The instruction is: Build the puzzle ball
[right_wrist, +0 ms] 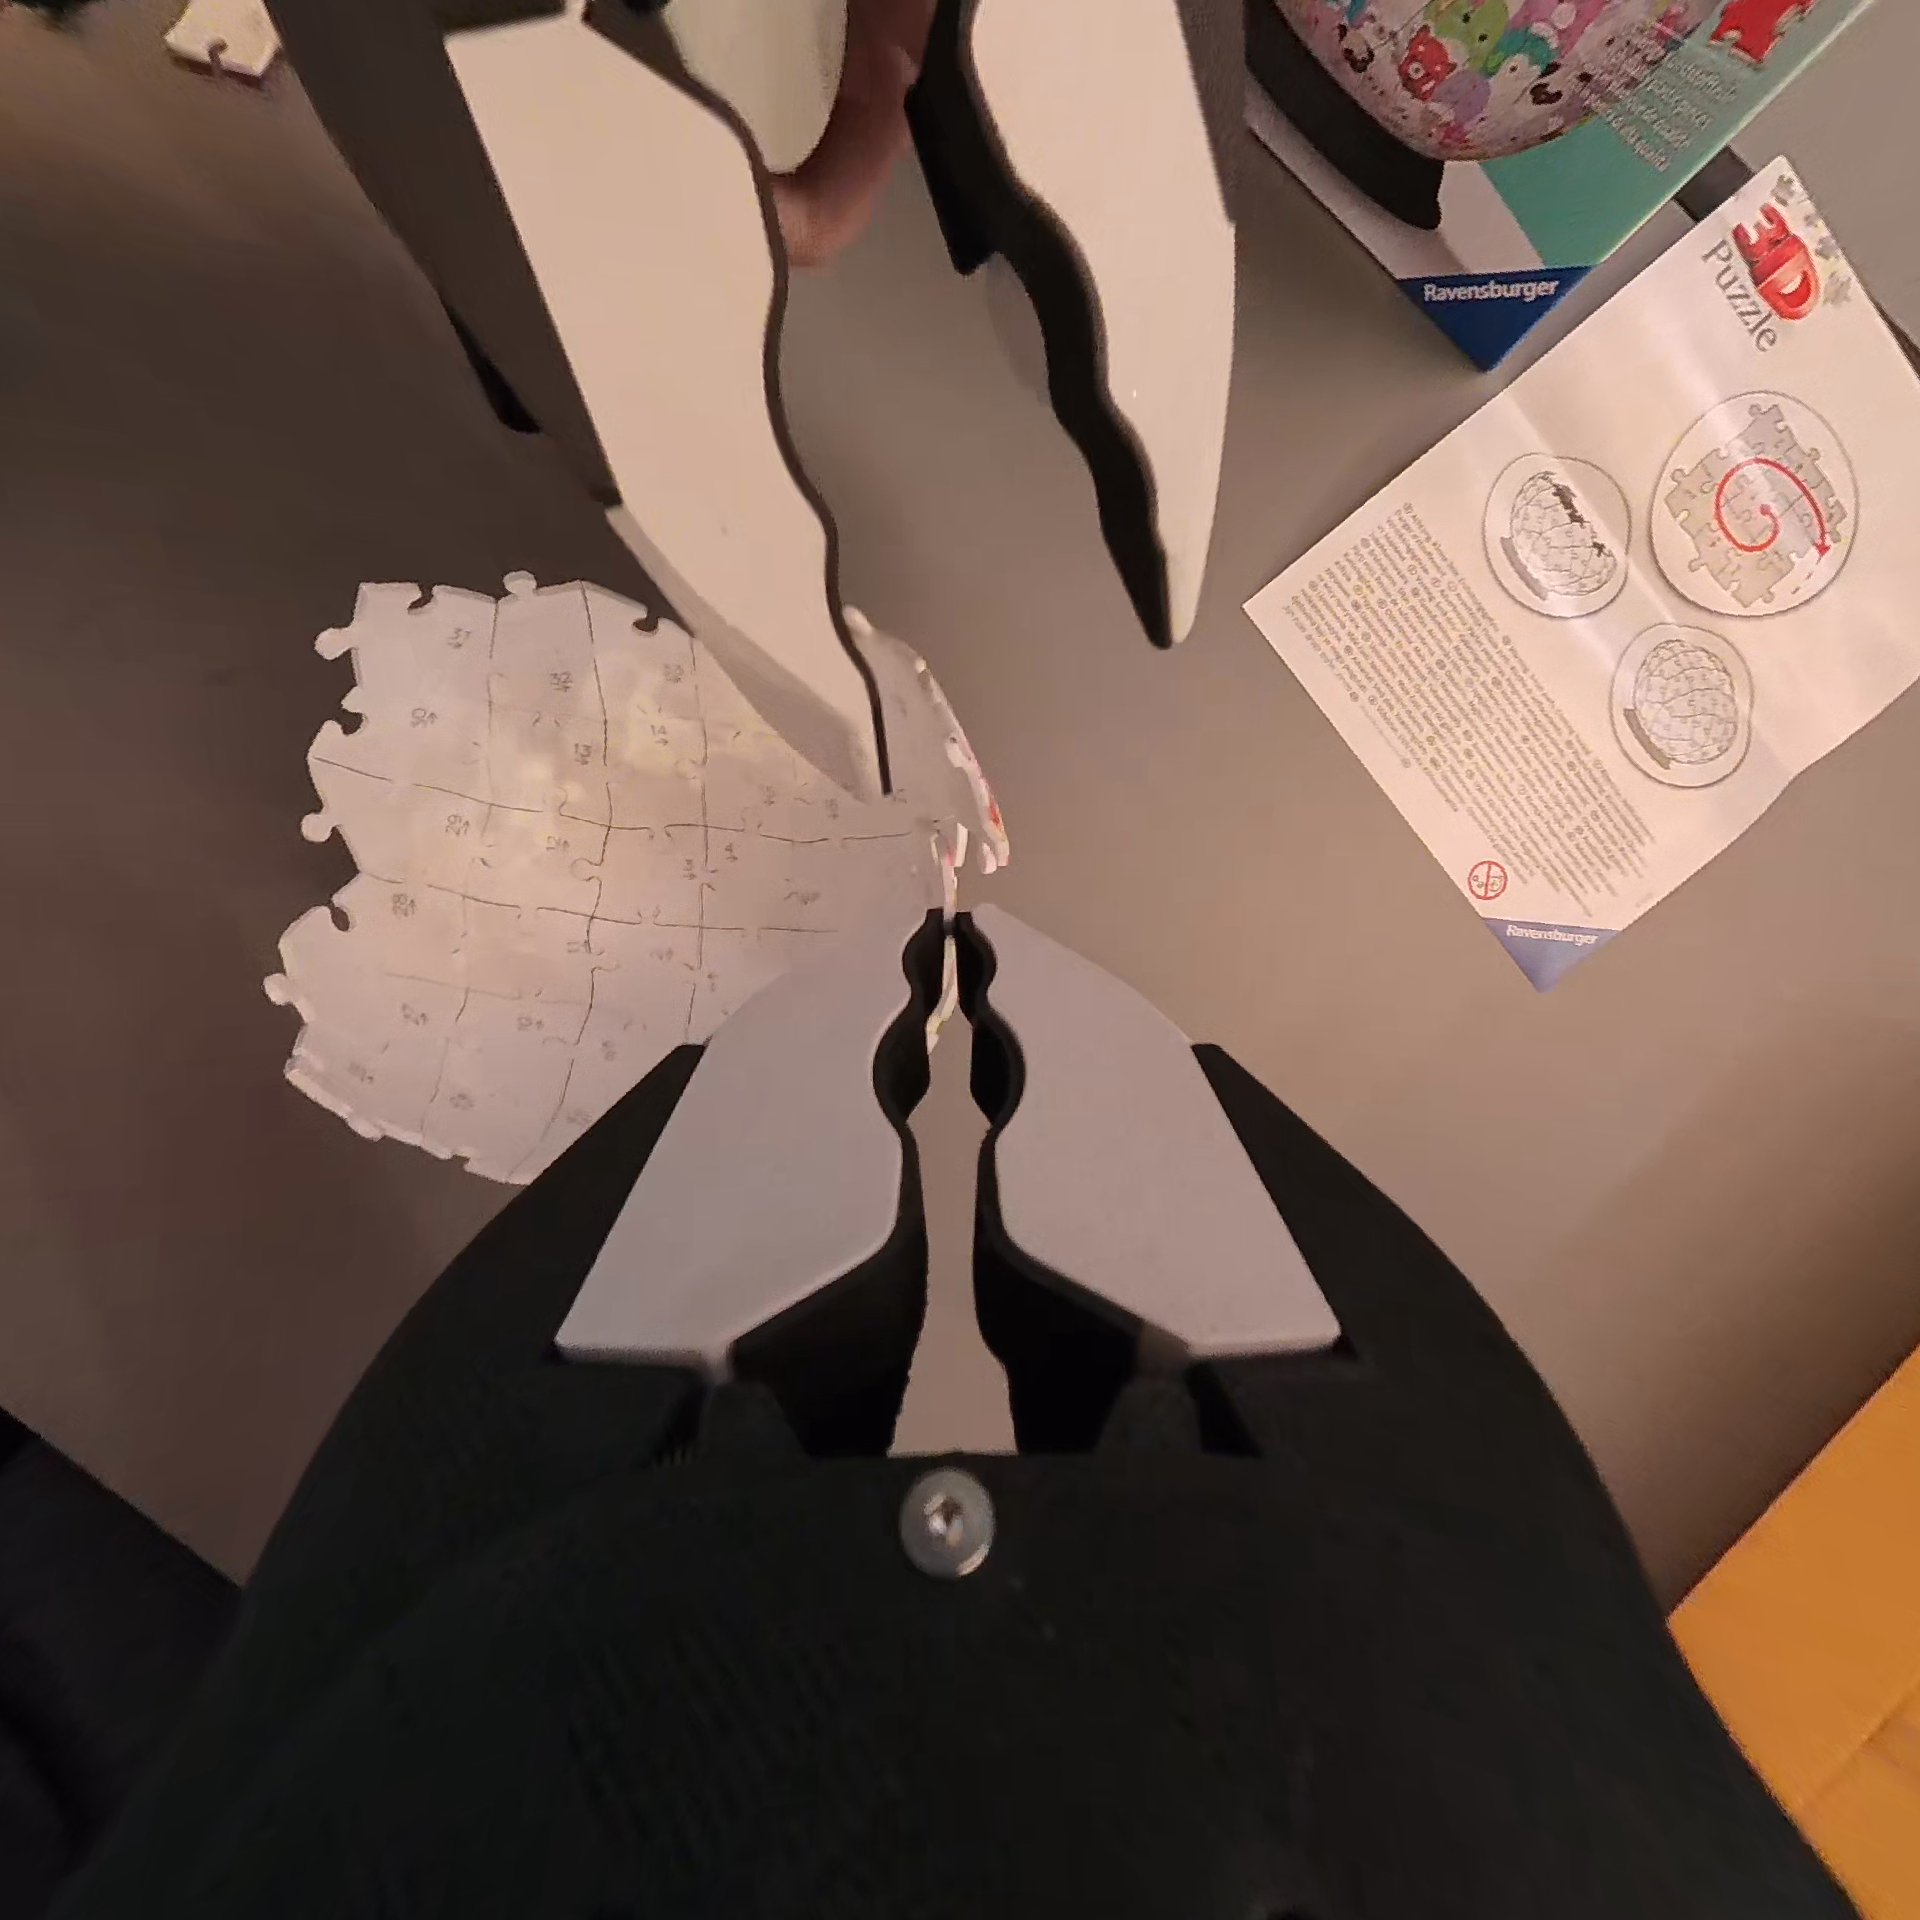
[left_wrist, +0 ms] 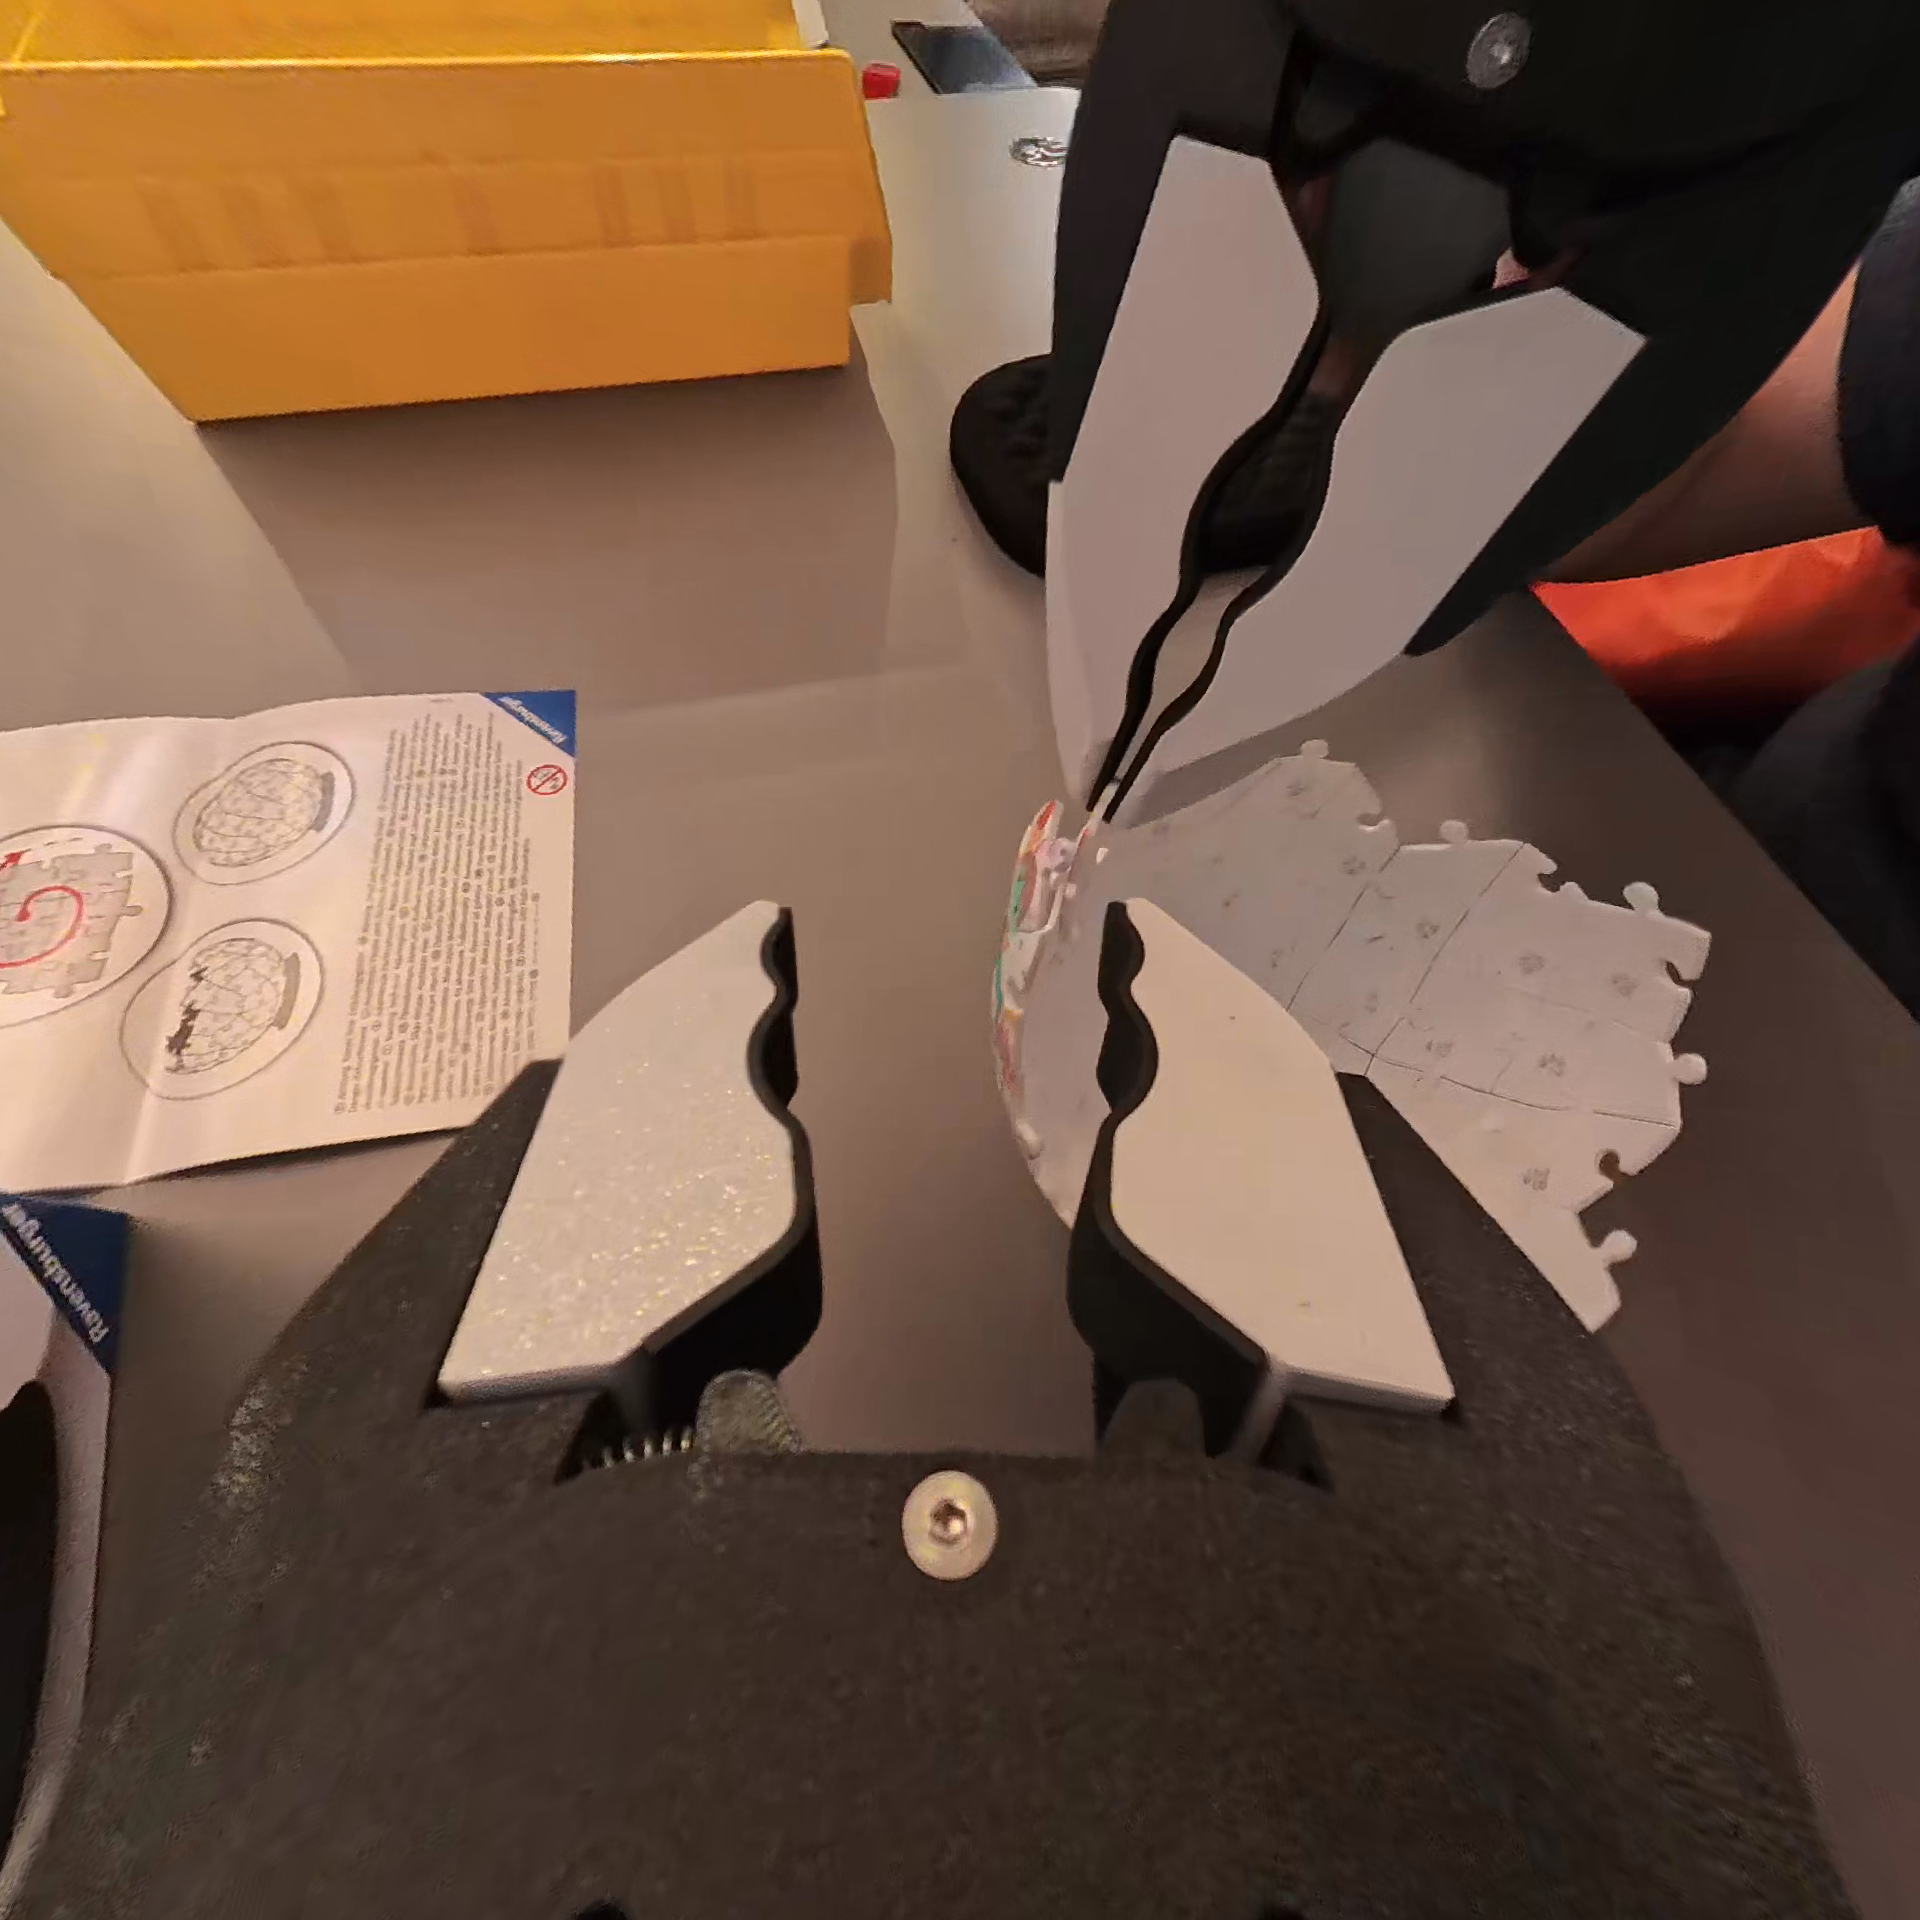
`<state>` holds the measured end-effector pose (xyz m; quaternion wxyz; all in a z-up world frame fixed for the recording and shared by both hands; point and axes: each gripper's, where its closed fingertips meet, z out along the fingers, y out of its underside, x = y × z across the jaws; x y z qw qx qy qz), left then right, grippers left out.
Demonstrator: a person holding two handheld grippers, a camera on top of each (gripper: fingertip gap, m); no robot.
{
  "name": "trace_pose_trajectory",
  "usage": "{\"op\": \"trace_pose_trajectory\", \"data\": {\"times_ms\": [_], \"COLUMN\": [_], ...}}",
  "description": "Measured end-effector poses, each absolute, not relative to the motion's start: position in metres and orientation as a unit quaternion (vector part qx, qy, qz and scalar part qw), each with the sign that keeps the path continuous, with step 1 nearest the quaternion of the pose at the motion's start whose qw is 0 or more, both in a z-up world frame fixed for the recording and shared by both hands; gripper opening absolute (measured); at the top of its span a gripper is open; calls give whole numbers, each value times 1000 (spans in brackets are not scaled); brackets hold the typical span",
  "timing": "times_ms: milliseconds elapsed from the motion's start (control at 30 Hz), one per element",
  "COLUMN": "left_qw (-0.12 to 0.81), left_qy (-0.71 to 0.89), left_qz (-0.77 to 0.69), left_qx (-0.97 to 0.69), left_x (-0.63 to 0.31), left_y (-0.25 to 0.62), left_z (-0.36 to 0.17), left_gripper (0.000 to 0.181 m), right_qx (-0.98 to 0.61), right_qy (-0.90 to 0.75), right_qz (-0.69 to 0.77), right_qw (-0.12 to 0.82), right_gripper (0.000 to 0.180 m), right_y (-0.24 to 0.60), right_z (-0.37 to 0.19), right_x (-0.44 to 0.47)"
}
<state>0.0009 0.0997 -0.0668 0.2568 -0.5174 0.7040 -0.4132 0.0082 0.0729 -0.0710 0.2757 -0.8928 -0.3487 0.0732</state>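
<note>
White curved puzzle shell (right_wrist: 499,862) on grey tabletop (left_wrist: 623,582); right tool (right_wrist: 951,940) pinching loose piece (right_wrist: 948,961) at shell rim, left tool (left_wrist: 940,935) open, steadying. Next: press tab in.

Between my left gripper's (left_wrist: 945,935) parted fingers the grey table (left_wrist: 644,582) lies bare. The curved puzzle shell (left_wrist: 1455,997) blocks my right flank, with my right gripper (right_wrist: 951,925) clamped on its rim. Leaflet (left_wrist: 312,914) lies left; yellow box (left_wrist: 447,208) stands beyond it.
</note>
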Motion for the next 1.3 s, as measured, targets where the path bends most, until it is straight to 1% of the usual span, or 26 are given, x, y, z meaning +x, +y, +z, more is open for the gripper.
{"op": "trace_pose_trajectory", "data": {"times_ms": [233,633,867,1300], "left_qw": [259,239,250,242], "left_qy": [738,755,759,760], "left_qz": [-368,-356,-350,-349], "left_qx": [-503,-497,-489,-492], "left_x": [5,8,11,11], "left_y": [94,92,90,88], "left_z": [-79,-89,-88,-92], "left_gripper": [49,38,31,27], "right_qx": [-897,-896,-896,-892], "right_qy": [-340,-317,-311,-300], "right_qz": [78,117,125,146], "right_qw": [272,288,292,304], "right_gripper": [3,3,3,3], "right_y": [73,76,77,79], "right_z": [-74,-77,-81,-82], "right_x": [9,13,14,14]}}
